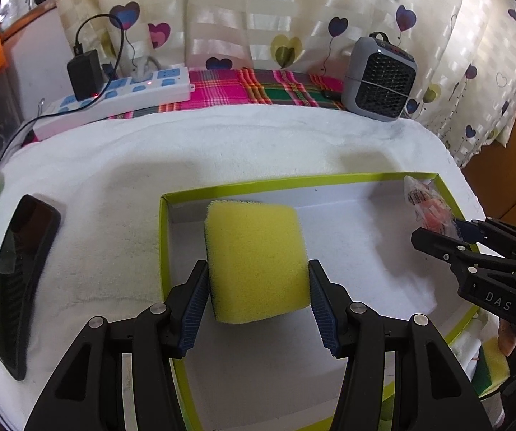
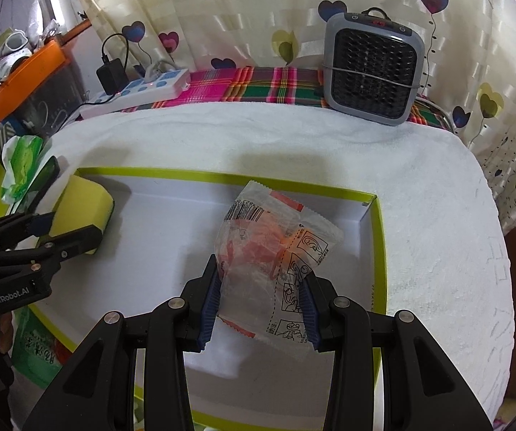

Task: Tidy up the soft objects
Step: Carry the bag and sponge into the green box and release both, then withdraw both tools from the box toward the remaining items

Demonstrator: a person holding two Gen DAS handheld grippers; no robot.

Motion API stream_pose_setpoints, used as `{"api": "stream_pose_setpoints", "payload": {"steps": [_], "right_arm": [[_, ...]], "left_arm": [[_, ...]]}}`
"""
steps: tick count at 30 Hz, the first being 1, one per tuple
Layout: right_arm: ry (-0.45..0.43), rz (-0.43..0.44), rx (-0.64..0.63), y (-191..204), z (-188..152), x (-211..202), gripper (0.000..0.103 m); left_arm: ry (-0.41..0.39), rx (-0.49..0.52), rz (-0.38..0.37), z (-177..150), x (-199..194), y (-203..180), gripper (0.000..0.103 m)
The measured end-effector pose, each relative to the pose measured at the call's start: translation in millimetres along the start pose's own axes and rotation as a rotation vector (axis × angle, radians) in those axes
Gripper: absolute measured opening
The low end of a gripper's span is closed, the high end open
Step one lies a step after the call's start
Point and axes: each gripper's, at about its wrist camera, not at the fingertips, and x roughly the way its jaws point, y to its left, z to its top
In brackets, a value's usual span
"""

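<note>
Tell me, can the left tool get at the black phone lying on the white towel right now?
Probably not yet: the left tool is shut on the yellow foam sponge over the green-rimmed box. The black phone lies uncovered beside it, so release first.

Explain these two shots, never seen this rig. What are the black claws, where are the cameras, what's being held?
There is no robot: a person holds a hand-operated claw in each hand, and each carries a fisheye camera looking along its fingers.

The left wrist view shows the left claw clamped on a yellow sponge. The right wrist view shows the right claw clamped on a clear packet with orange pieces inside. Each claw also appears at the edge of the other's picture.

Both hang over an open green-rimmed box on a white towel. A phone lies left of the box; a power strip and a small grey heater stand behind.
</note>
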Motion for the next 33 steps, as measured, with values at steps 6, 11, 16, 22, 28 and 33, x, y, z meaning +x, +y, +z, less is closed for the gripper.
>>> {"api": "stream_pose_setpoints", "payload": {"steps": [6,11,16,22,28,33], "right_arm": [[0.011,-0.003,0.004,-0.6,-0.1,3.2,0.049],[-0.007,0.008,0.027,-2.9,-0.1,-0.5,0.06],[-0.017,0.005,0.032,-4.0,-0.9,-3.6,0.062],[-0.037,0.007,0.035,-3.7,-3.2,-10.3,0.062],[-0.059,0.006,0.042,-2.7,-7.4,-21.9,0.063],[-0.091,0.002,0.048,-1.2,-12.4,-34.4,0.063]], "left_arm": [[-0.004,0.005,0.009,0.4,-0.3,-1.4,0.055],[-0.008,0.0,0.0,1.1,-1.0,-1.3,0.057],[-0.02,0.0,-0.004,0.0,-4.8,-2.3,0.061],[-0.04,0.001,-0.013,-3.2,-14.0,-5.1,0.064],[-0.057,-0.003,-0.012,-8.0,-25.7,-7.9,0.064],[-0.071,-0.002,-0.014,-13.4,-37.8,-10.8,0.064]]}}
